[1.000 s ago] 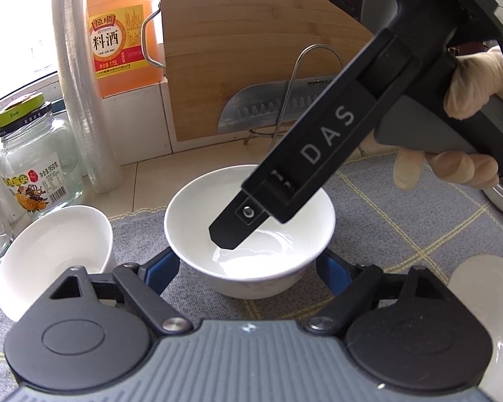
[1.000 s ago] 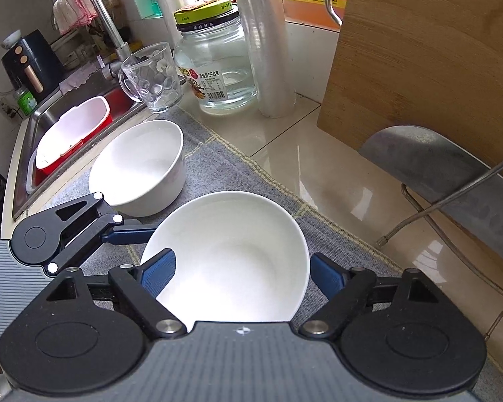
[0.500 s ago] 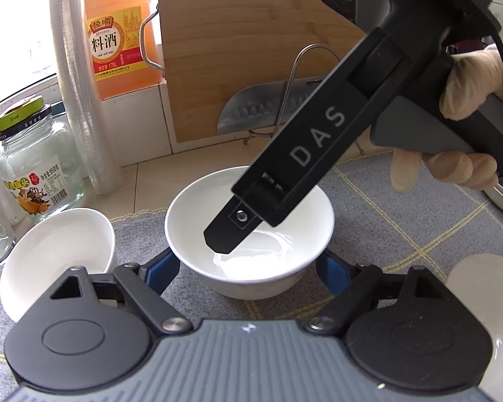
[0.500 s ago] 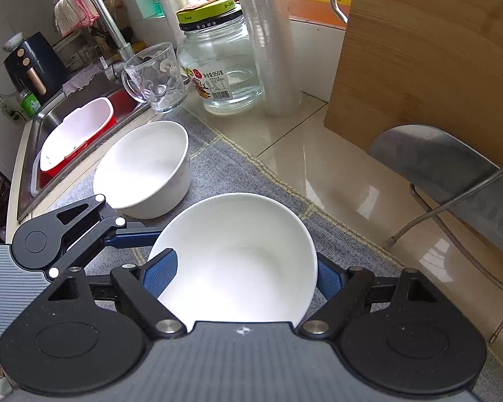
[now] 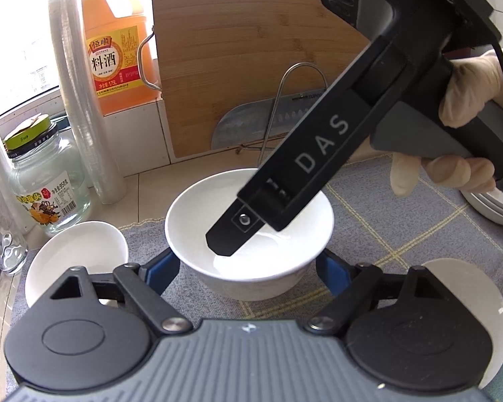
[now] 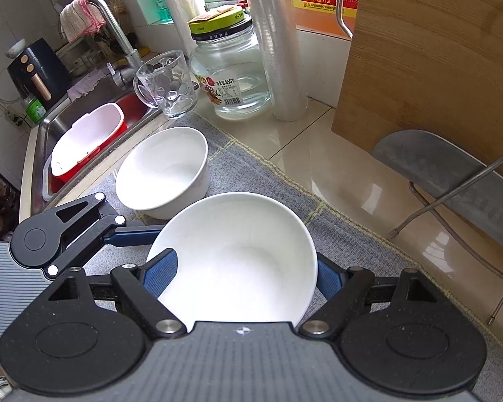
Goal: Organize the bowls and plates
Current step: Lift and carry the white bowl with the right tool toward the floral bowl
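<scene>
Between the left gripper fingers, bowl

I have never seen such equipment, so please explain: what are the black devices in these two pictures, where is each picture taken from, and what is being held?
There is no robot here. A person holds a tool in each hand. Each tool ends in a two-finger gripper with blue pads and carries a camera that looks along the fingers. One picture comes from the left gripper, the other from the right gripper. The left view also shows the right tool from outside, in a gloved hand. On a grey cloth stand a near bowl and a second bowl, both white. Behind them are a glass jar and a wooden board. Both grippers have their fingers on either side of the near bowl. Whether they squeeze it, I cannot tell.
</scene>
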`<state>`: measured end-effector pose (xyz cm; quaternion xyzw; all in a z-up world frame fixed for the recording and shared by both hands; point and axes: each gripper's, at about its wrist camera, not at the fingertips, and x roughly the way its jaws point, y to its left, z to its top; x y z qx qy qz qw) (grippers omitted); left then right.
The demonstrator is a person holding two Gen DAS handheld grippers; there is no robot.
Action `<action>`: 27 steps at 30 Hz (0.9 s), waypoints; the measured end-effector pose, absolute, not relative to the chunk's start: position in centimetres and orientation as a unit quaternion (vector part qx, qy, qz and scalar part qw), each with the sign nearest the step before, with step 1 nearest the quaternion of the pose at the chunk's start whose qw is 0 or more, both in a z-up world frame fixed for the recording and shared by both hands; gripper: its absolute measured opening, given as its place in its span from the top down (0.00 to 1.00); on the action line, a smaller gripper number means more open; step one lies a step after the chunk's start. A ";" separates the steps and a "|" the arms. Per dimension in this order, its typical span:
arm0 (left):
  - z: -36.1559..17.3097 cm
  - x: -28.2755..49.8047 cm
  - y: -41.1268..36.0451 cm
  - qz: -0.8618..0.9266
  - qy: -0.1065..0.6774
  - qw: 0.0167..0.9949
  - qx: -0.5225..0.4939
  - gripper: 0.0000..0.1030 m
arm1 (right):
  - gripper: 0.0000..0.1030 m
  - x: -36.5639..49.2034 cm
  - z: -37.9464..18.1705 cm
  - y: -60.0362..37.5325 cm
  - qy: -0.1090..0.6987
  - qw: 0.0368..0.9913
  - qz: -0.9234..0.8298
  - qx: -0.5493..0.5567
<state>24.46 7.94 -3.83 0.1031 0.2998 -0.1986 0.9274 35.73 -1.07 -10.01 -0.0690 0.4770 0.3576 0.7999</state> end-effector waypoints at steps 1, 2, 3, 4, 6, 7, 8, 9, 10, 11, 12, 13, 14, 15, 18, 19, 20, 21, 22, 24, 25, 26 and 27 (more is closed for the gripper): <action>-3.6 24.2 7.9 -0.200 0.299 0.928 0.102 0.15 | 0.13 35.5 -9.8 -1.1 0.476 0.801 0.358 -0.068; -3.2 23.9 7.9 -0.202 0.297 0.928 0.101 0.15 | 0.13 35.1 -9.4 -1.2 0.475 0.801 0.358 -0.066; -3.0 23.7 7.9 -0.203 0.296 0.928 0.101 0.15 | 0.13 34.8 -9.1 -1.3 0.473 0.803 0.357 -0.065; -2.7 23.4 7.9 -0.204 0.296 0.928 0.102 0.15 | 0.13 34.5 -8.8 -1.4 0.472 0.804 0.357 -0.064; -2.2 22.8 7.8 -0.208 0.292 0.928 0.102 0.15 | 0.13 33.7 -8.3 -1.6 0.468 0.806 0.357 -0.061; -2.0 22.6 7.8 -0.210 0.290 0.928 0.103 0.15 | 0.13 33.4 -8.0 -1.7 0.466 0.807 0.356 -0.059; -1.8 22.4 7.8 -0.212 0.288 0.928 0.104 0.15 | 0.13 33.1 -7.8 -1.8 0.465 0.809 0.355 -0.059; -1.6 22.2 7.7 -0.214 0.287 0.928 0.105 0.15 | 0.13 32.8 -7.6 -1.9 0.464 0.810 0.354 -0.058; -1.5 22.0 7.7 -0.216 0.286 0.928 0.105 0.15 | 0.13 32.4 -7.4 -1.9 0.462 0.812 0.352 -0.058; -1.2 21.7 7.6 -0.218 0.284 0.928 0.107 0.15 | 0.13 32.0 -7.1 -2.0 0.460 0.813 0.351 -0.058; -1.0 21.4 7.6 -0.220 0.283 0.927 0.108 0.15 | 0.13 31.6 -6.9 -2.0 0.458 0.815 0.349 -0.058; -0.8 21.2 7.5 -0.222 0.283 0.927 0.108 0.15 | 0.13 31.2 -6.6 -2.1 0.456 0.817 0.347 -0.058; -0.6 20.9 7.5 -0.224 0.283 0.926 0.108 0.15 | 0.13 30.8 -6.4 -2.1 0.455 0.819 0.346 -0.058; -0.4 20.7 7.4 -0.226 0.283 0.926 0.108 0.15 | 0.13 30.5 -6.2 -2.2 0.453 0.820 0.345 -0.057; 0.1 19.8 7.3 -0.236 0.277 0.925 0.111 0.15 | 0.13 29.4 -5.7 -2.5 0.449 0.825 0.339 -0.059; 0.2 19.5 7.2 -0.239 0.276 0.924 0.111 0.15 | 0.13 29.1 -5.6 -2.6 0.448 0.826 0.337 -0.059; 0.3 19.2 7.2 -0.243 0.275 0.923 0.112 0.15 | 0.13 28.6 -5.4 -2.8 0.446 0.828 0.335 -0.056; 0.5 19.0 7.1 -0.246 0.274 0.923 0.114 0.15 | 0.13 28.2 -5.2 -3.0 0.445 0.830 0.332 -0.055; 0.6 18.7 7.0 -0.249 0.273 0.922 0.116 0.15 | 0.13 27.8 -5.2 -3.1 0.444 0.831 0.330 -0.053; 0.8 18.0 6.8 -0.257 0.272 0.920 0.118 0.15 | 0.13 26.8 -4.9 -3.4 0.440 0.836 0.325 -0.051; 0.8 17.8 6.8 -0.261 0.272 0.919 0.119 0.15 | 0.13 26.4 -4.9 -3.6 0.440 0.837 0.322 -0.051; 0.8 17.5 6.7 -0.265 0.272 0.917 0.121 0.15 | 0.13 26.0 -4.8 -3.7 0.439 0.838 0.319 -0.050; 0.7 17.2 6.6 -0.269 0.273 0.916 0.123 0.15 | 0.13 25.5 -4.8 -3.9 0.440 0.839 0.316 -0.048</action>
